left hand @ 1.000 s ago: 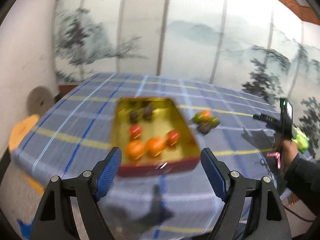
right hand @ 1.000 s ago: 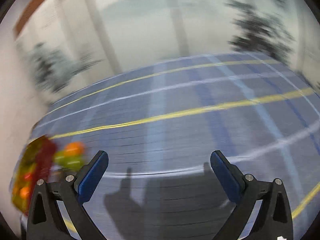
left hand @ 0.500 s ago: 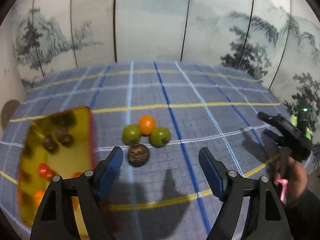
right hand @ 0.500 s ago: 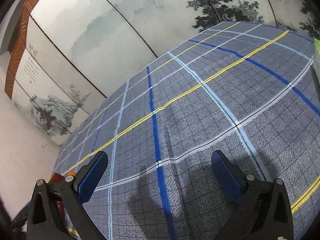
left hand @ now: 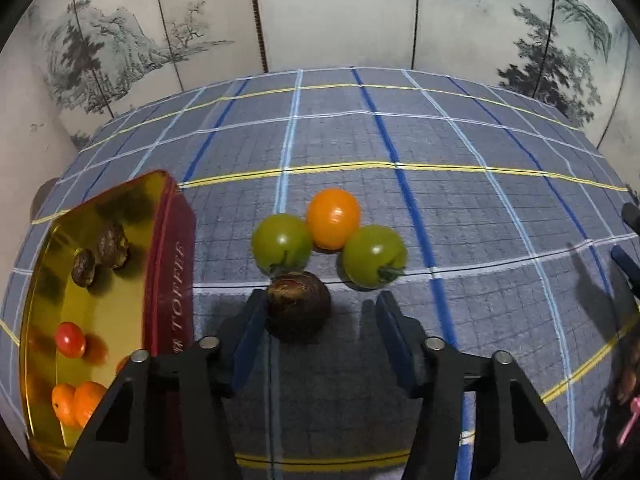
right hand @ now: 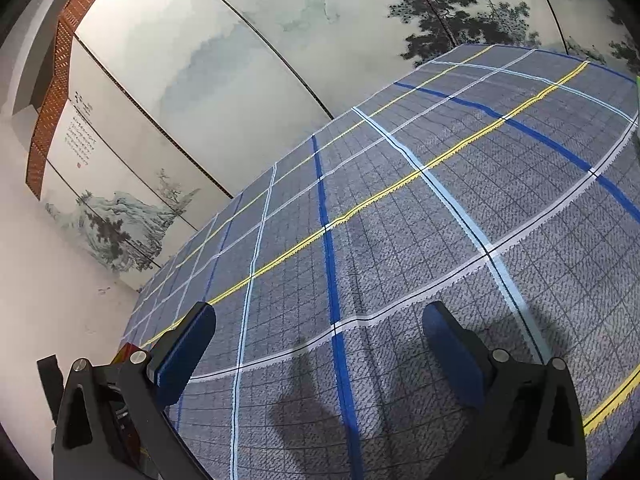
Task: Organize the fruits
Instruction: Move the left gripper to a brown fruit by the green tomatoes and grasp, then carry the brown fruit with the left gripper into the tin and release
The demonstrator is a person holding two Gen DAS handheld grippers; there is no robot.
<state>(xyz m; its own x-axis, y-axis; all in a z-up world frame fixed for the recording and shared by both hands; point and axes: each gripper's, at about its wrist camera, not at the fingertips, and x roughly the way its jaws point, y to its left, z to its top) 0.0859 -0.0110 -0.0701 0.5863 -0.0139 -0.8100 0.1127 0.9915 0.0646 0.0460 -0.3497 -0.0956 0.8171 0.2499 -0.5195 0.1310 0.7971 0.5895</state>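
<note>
Closing in since the earlier frame, the left gripper (left hand: 320,322) has narrowed its jaws around the brown fruit (left hand: 299,304), one pad touching; next, squeeze and carry to the tin (left hand: 168,264). Right gripper (right hand: 316,350) hangs wide over bare counter (right hand: 400,220).

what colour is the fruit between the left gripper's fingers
Dark brown fruit, clearest in the left wrist view.
</note>
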